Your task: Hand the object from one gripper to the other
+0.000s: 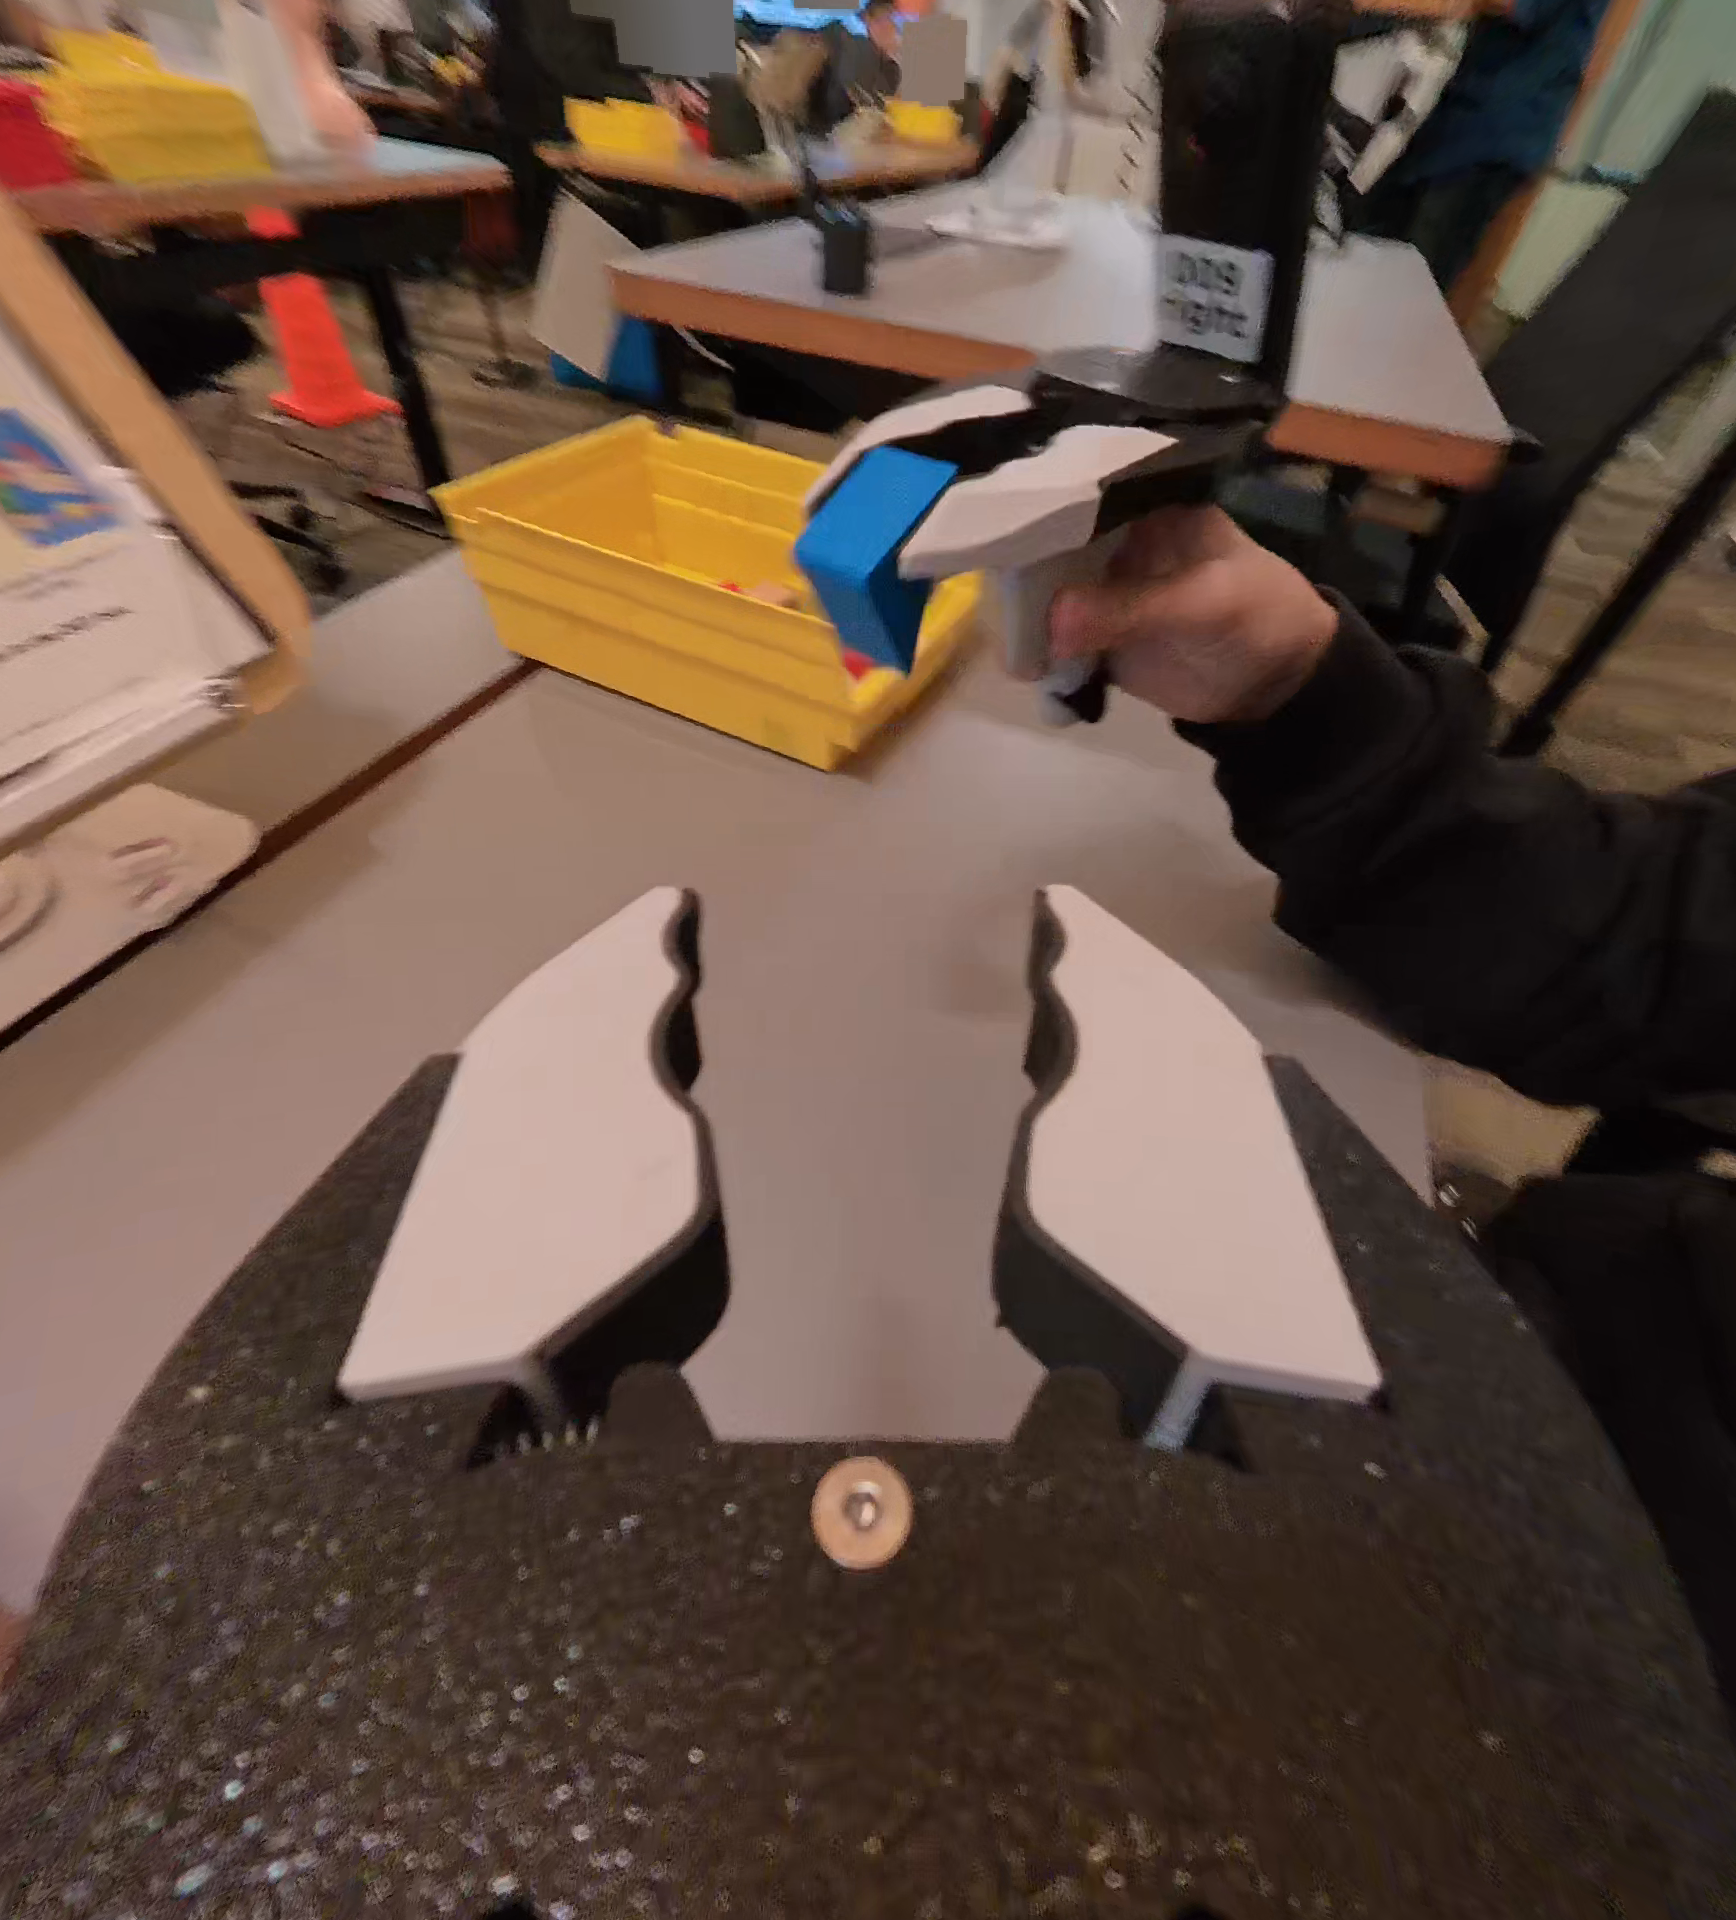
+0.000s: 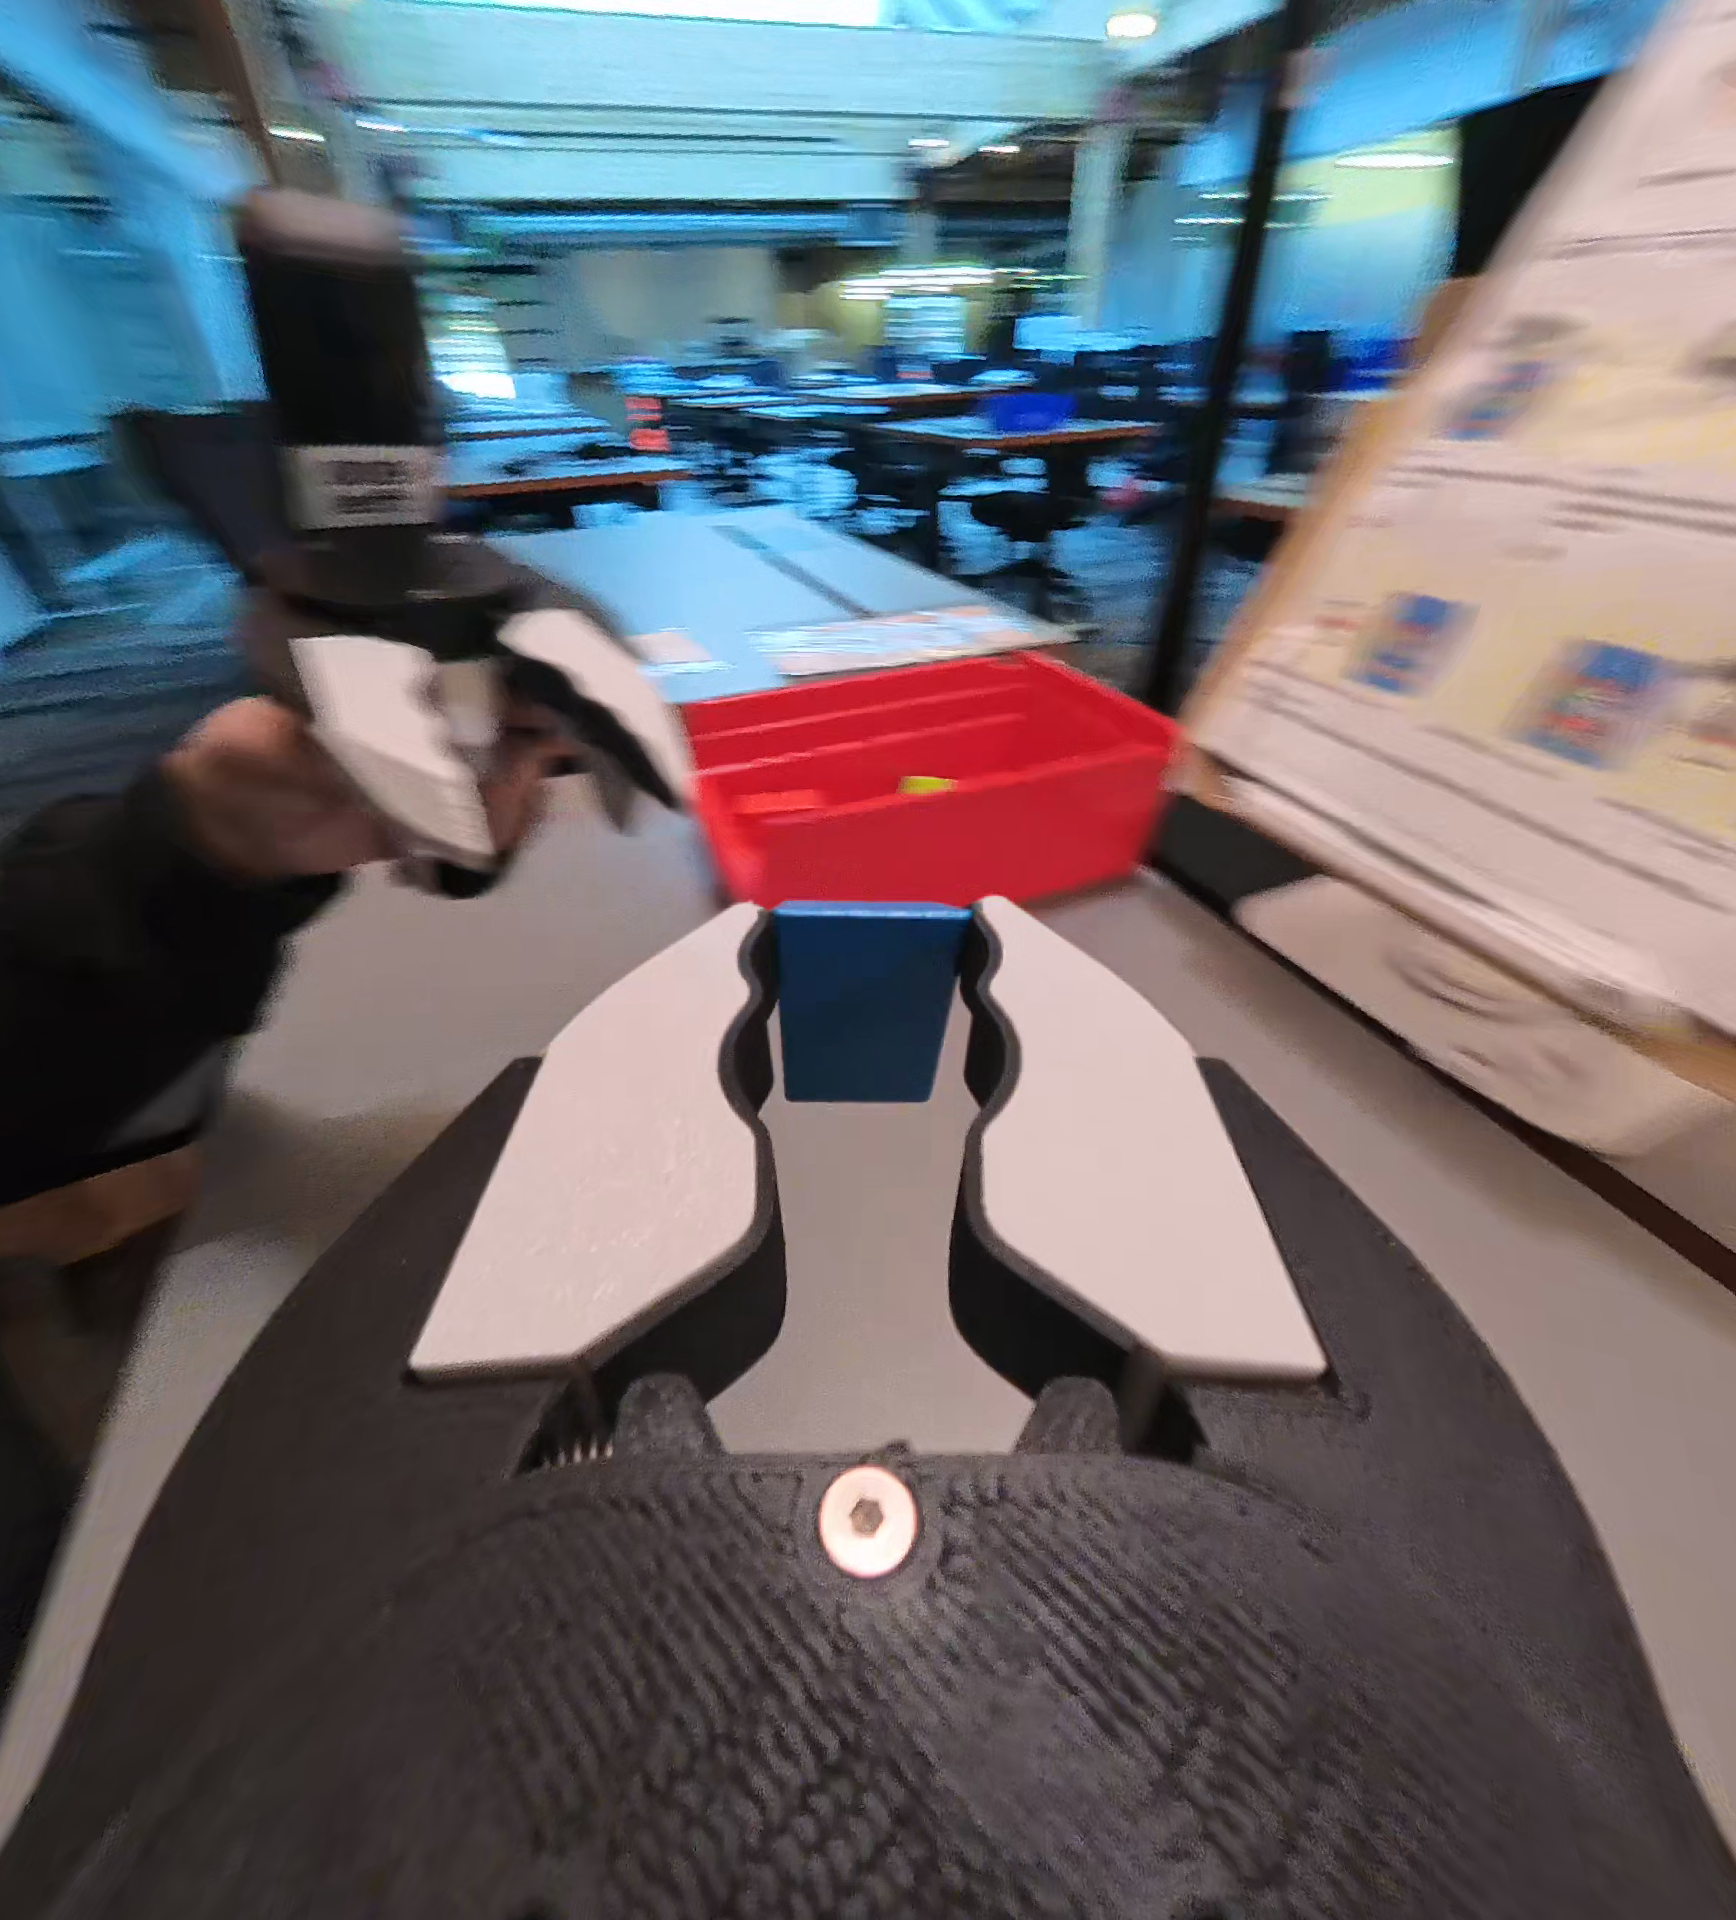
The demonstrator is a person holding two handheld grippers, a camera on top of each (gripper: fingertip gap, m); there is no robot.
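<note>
My right gripper is shut on a blue block; both pads press its sides at the fingertips. The left wrist view shows the same gripper held in a hand at the upper right, with the blue block hanging down from its fingertips over the yellow bin. My left gripper is open and holds nothing; only the grey table shows between its fingers. It also shows in the right wrist view at the left, open and apart from the block.
A red bin with small pieces stands ahead of the right gripper. A tilted instruction board stands at the table's left side, also in the right wrist view. Other tables, bins and an orange cone stand beyond. The grippers' ends are close to 10 cm from one another.
</note>
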